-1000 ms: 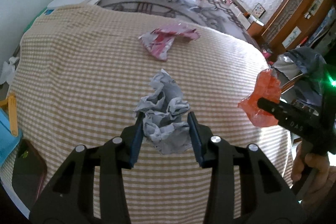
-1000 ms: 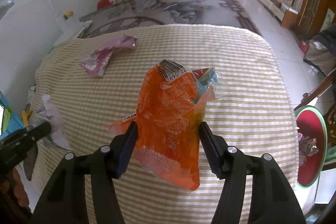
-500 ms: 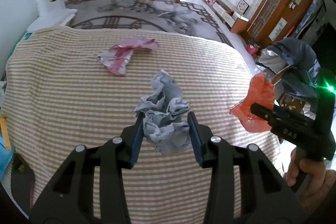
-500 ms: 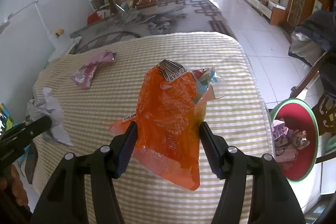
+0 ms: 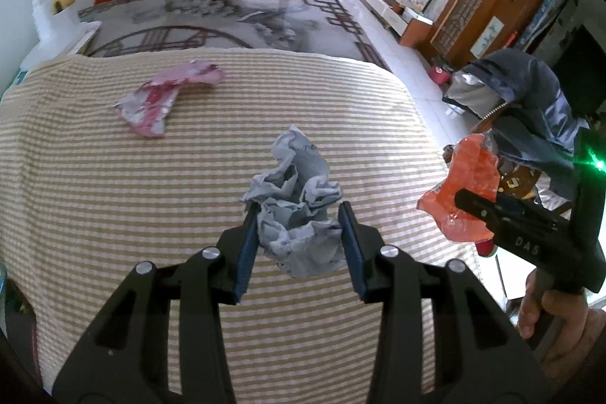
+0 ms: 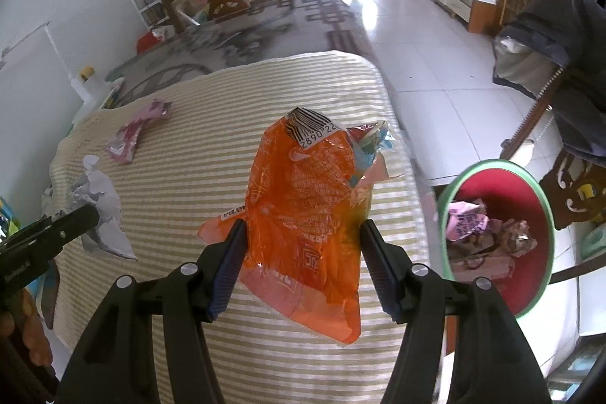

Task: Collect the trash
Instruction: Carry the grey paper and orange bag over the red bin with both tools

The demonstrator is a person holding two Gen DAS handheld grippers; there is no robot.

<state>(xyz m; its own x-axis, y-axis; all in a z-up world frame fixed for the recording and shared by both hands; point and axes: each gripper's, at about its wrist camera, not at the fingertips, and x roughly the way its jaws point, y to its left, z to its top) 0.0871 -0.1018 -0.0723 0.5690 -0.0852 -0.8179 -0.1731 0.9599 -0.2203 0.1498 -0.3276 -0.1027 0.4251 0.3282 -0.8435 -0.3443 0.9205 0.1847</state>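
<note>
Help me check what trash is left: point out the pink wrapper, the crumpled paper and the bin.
pink wrapper (image 5: pixel 151 105), left wrist view, its lower half.
crumpled paper (image 5: pixel 299 211), left wrist view, its middle.
bin (image 6: pixel 492 163), right wrist view, its green rim.

Striped tablecloth (image 5: pixel 113 195) over table; pink wrapper (image 5: pixel 159 101) lying on it.

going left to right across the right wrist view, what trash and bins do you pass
crumpled white paper held in the left gripper → pink wrapper lying on the striped cloth → orange wrapper held in the right gripper → red bin with trash inside
</note>
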